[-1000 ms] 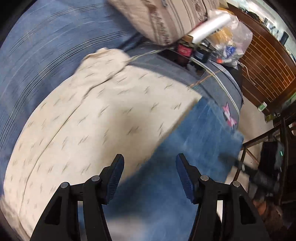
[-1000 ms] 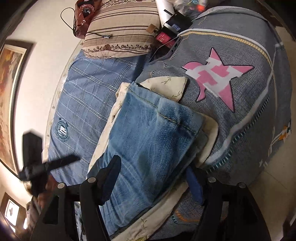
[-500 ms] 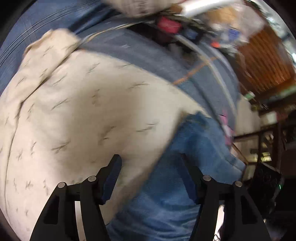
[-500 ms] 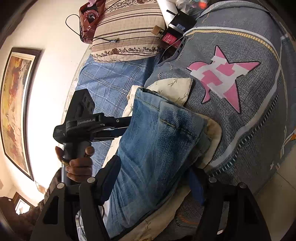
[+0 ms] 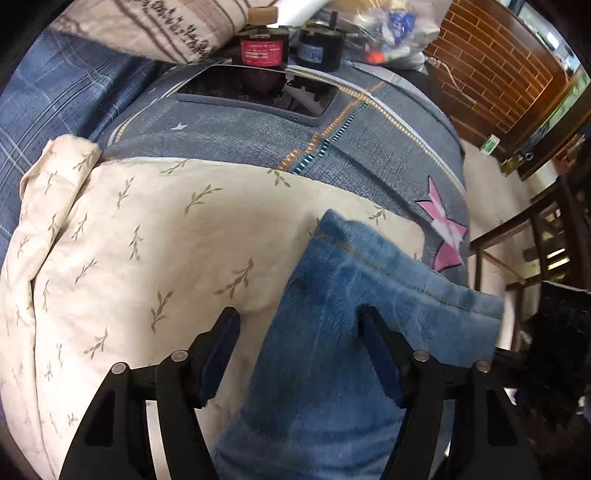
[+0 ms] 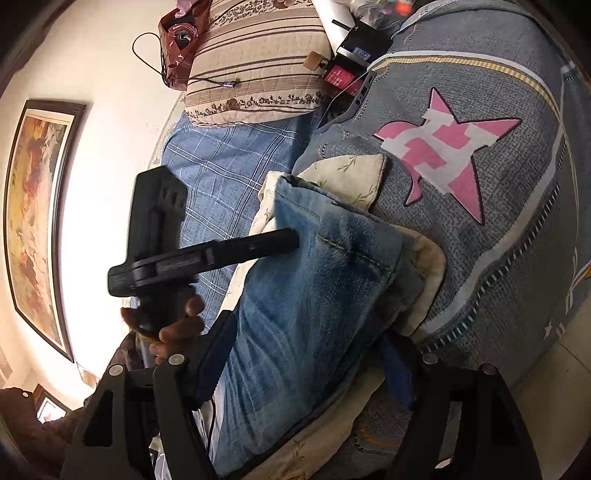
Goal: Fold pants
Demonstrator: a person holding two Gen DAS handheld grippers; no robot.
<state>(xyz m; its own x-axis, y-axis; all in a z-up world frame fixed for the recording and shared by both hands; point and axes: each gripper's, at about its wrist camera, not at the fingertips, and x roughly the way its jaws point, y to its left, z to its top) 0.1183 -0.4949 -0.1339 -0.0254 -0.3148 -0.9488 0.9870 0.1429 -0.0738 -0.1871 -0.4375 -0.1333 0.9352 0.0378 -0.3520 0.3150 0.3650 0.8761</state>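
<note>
Left gripper [image 5: 299,345]: jaws spread, nothing held, poised over the near edge of the jeans [image 5: 343,354]. Right gripper [image 6: 308,352]: jaws apart astride the denim, not visibly pinching it. Jeans lie as a long strip on a cream leaf-print cloth [image 5: 147,236] across the bed; judged lengthwise fold done, crosswise folds left. Hem end [image 6: 332,218] is free. Room: quilt [image 6: 480,240] beyond; bed edge close at right.

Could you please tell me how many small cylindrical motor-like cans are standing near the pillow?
2: the red-labelled can beside the striped pillow, and the blue-labelled can just right of it; clutter behind may hide others.
</note>
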